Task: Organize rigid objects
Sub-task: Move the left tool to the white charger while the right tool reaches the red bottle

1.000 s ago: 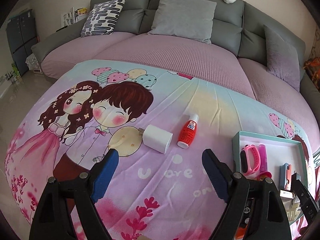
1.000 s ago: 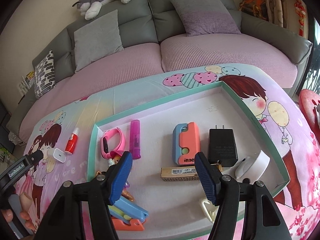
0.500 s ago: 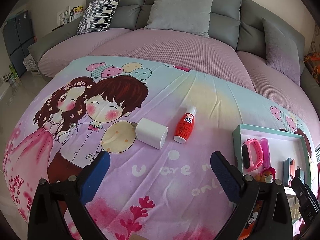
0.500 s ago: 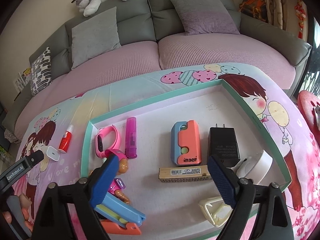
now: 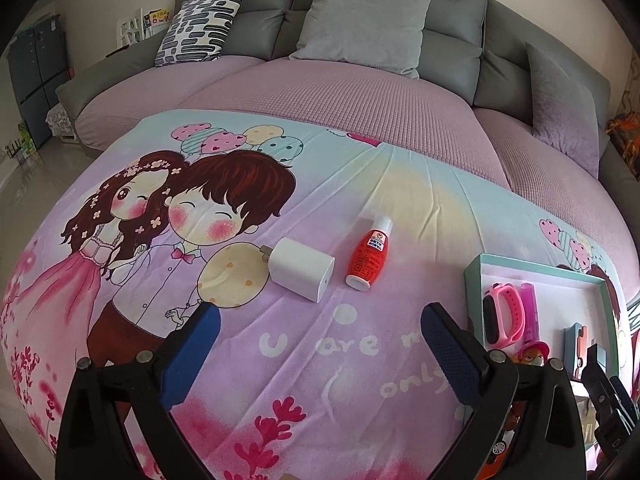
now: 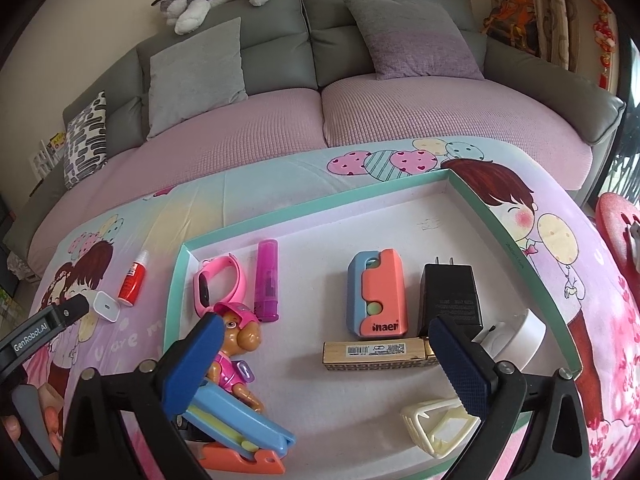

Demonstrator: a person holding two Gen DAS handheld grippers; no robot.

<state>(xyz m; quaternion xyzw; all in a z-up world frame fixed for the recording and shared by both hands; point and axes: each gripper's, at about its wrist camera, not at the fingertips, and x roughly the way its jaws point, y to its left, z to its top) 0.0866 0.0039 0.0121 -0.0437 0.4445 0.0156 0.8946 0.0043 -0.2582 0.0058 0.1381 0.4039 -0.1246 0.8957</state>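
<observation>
A white charger cube (image 5: 301, 269) and a red glue bottle (image 5: 370, 255) lie side by side on the cartoon blanket. My left gripper (image 5: 318, 334) is open and empty, just short of them. A teal-rimmed tray (image 6: 320, 212) holds a pink watch band (image 6: 218, 286), a purple tube (image 6: 267, 278), a blue-and-orange case (image 6: 378, 292), a black charger (image 6: 450, 294), a toy pup (image 6: 236, 338) and more. My right gripper (image 6: 326, 350) is open and empty above the tray's near half. The charger cube (image 6: 106, 306) and bottle (image 6: 133, 284) lie left of the tray.
A grey sofa with pink seat covers (image 5: 344, 92) and cushions runs behind the blanket. A wooden box (image 6: 376, 354), a white round device (image 6: 520, 334), a cream frame (image 6: 430, 428) and a blue-and-orange clip (image 6: 240, 432) also lie in the tray. The tray's left rim (image 5: 474, 296) shows at right.
Both grippers have opened wider. The left one has drawn back and tilted slightly, with the charger and bottle staying put. The right one has pulled back, uncovering the toy pup.
</observation>
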